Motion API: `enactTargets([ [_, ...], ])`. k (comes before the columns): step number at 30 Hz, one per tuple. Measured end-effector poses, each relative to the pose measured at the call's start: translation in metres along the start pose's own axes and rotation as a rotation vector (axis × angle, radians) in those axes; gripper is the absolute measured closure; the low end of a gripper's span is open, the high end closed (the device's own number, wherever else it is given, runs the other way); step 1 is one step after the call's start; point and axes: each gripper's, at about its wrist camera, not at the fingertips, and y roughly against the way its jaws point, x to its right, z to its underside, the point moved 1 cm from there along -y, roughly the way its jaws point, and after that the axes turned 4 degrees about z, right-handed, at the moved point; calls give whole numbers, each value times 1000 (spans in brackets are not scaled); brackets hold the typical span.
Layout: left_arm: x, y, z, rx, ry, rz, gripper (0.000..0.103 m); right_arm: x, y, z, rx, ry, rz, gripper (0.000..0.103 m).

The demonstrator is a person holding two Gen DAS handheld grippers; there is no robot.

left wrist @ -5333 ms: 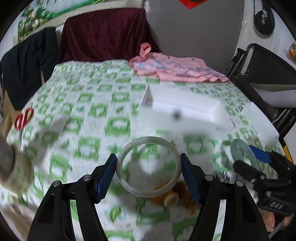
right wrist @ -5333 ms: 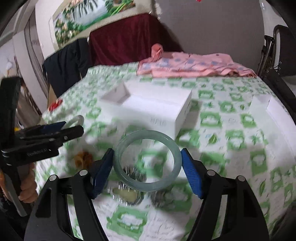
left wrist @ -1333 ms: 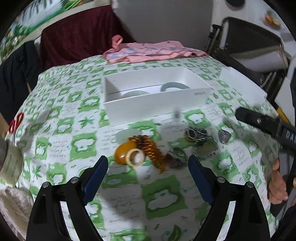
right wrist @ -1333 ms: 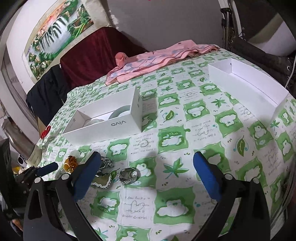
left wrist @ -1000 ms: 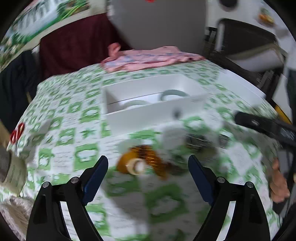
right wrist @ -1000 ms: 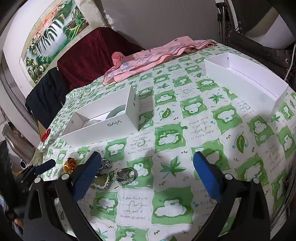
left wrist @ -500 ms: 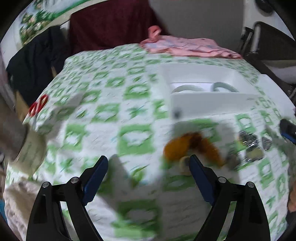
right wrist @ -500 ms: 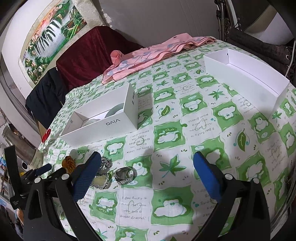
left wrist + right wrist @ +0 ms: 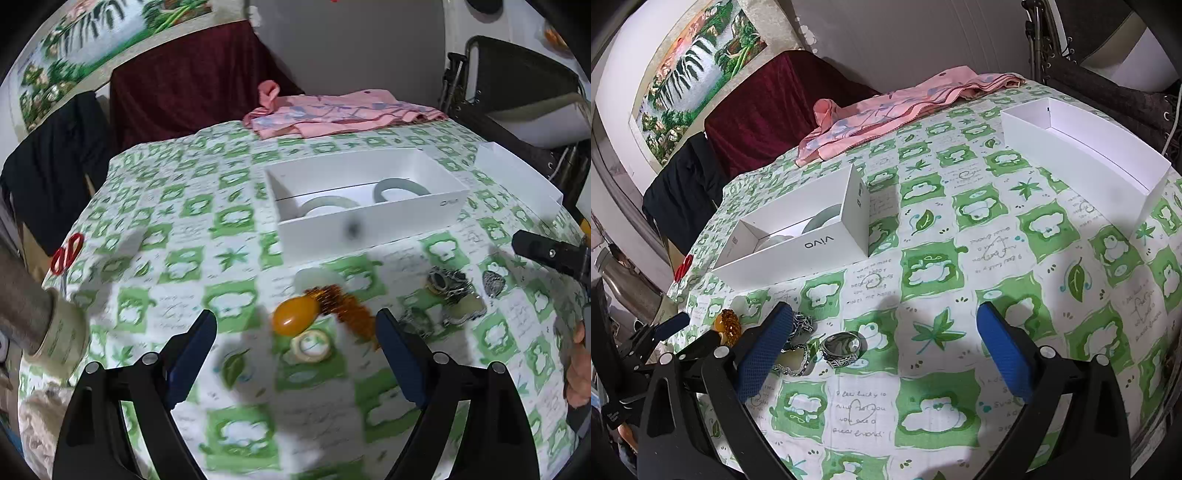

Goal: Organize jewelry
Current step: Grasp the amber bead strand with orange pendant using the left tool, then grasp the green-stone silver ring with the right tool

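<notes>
While the two pale green bangles (image 9: pixel 400 186) lie flat inside the white box (image 9: pixel 369 225) in the middle of the table, the other jewelry is loose on the green-and-white tablecloth (image 9: pixel 934 273) in front of the box. I see an amber oval stone (image 9: pixel 295 316) touching a string of orange-brown beads (image 9: pixel 345 308), and just beside them a small pale ring (image 9: pixel 311 346). To the right of these lie several silver pieces (image 9: pixel 448 290), among them a wide silver ring (image 9: pixel 843 349) and a heart-shaped pendant (image 9: pixel 794 359).

My left gripper (image 9: pixel 295 356) hovers above the amber stone and the pale ring with its jaws wide apart, and nothing is between the pads. My right gripper (image 9: pixel 882 350) also stands wide apart and holds nothing; it is over the cloth just right of the silver ring.

A second white box (image 9: pixel 1082 147) stands empty near the far right edge, well apart from the first. A pink cloth (image 9: pixel 886 107) lies at the back of the table, and red scissors (image 9: pixel 66 253) at the left edge.
</notes>
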Motion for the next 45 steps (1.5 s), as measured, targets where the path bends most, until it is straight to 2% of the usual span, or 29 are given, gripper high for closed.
enactTargets([
  [2, 4, -8, -4, -15, 3, 6, 19, 0, 0, 0, 2, 5, 0, 8],
  [5, 9, -21, -8, -48, 3, 18, 37, 0, 1, 0, 7, 5, 2, 8],
  [8, 12, -31, -8, -71, -7, 2, 39, 0, 0, 0, 4, 1, -2, 8],
  [11, 4, -33, -8, -83, 19, 38, 40, 0, 1, 0, 5, 3, -3, 8],
  [13, -2, -31, -6, -87, 41, 74, 49, 0, 1, 0, 6, 4, -4, 8],
  [14, -4, -30, -5, -86, 44, 78, 57, 0, 2, 0, 6, 4, -5, 8],
  [15, -6, -28, -3, -83, 47, 82, 59, 0, 2, 0, 6, 3, -8, 8],
  [23, -13, -25, -3, -76, 77, 95, 60, -7, 4, 0, 12, 32, -22, 8],
  [25, -12, -26, -4, -79, 78, 88, 60, -10, 4, 1, 13, 49, -28, 12],
  [27, -13, -27, -4, -77, 79, 83, 60, -16, 3, 2, 3, 84, -37, 25],
  [30, -15, -21, -5, -49, 90, 73, 60, -30, 2, 7, -8, 164, -44, 36],
  [34, -24, -14, -5, -19, 129, 77, 60, -56, 6, 19, 8, 309, -56, 40],
  [37, -30, -11, -5, -14, 156, 88, 61, -70, 4, 24, -12, 378, -89, 42],
  [42, -33, -10, -6, -11, 165, 92, 60, -82, -14, 22, -77, 428, -93, 65],
  [45, -33, -10, -6, -11, 165, 94, 60, -83, -23, 21, -114, 433, -85, 65],
])
